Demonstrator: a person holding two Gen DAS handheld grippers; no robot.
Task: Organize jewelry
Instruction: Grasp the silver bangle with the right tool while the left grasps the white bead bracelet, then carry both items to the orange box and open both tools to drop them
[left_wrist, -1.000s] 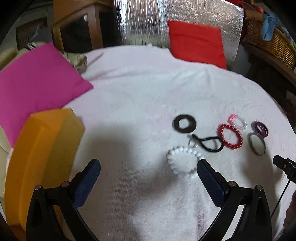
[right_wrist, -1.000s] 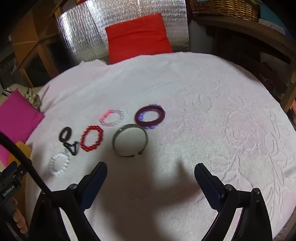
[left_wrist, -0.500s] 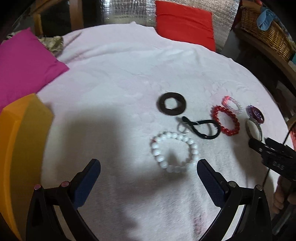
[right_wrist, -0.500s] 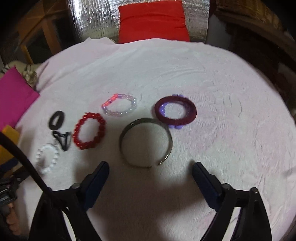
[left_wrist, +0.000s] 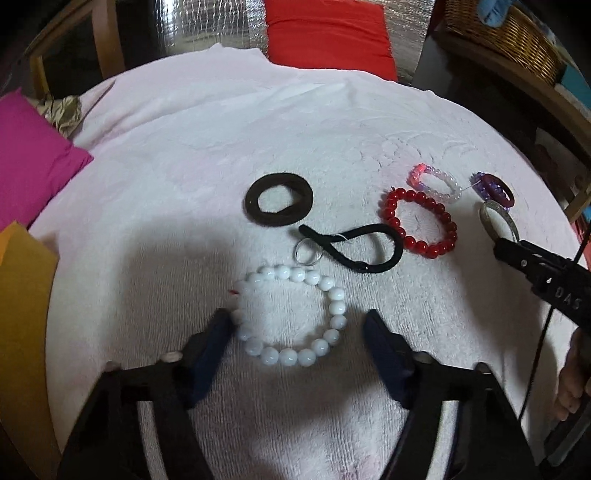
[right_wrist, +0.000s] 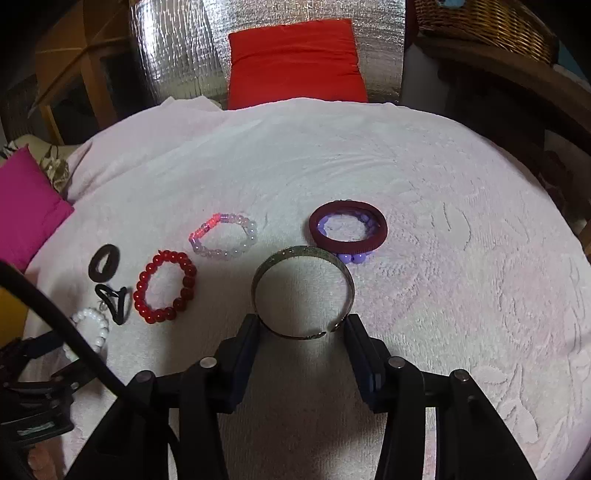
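White bead bracelet (left_wrist: 291, 317) is lying on pink towel (left_wrist: 221, 155) btwn left gripper (left_wrist: 297, 325) fingers, jaws closing, right pad not touching. Right gripper (right_wrist: 301, 326) jaws are closing round metal bangle (right_wrist: 303, 291), pads touching both sides.

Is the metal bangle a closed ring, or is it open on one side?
Open: the metal bangle is a cuff with a gap on its near side, lying flat between the right gripper fingers.

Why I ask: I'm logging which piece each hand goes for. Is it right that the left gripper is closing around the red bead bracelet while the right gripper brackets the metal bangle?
Not quite. The left gripper has been closing around the white bead bracelet, as the left wrist view shows; the red bead bracelet lies untouched. The right gripper does bracket the metal bangle.
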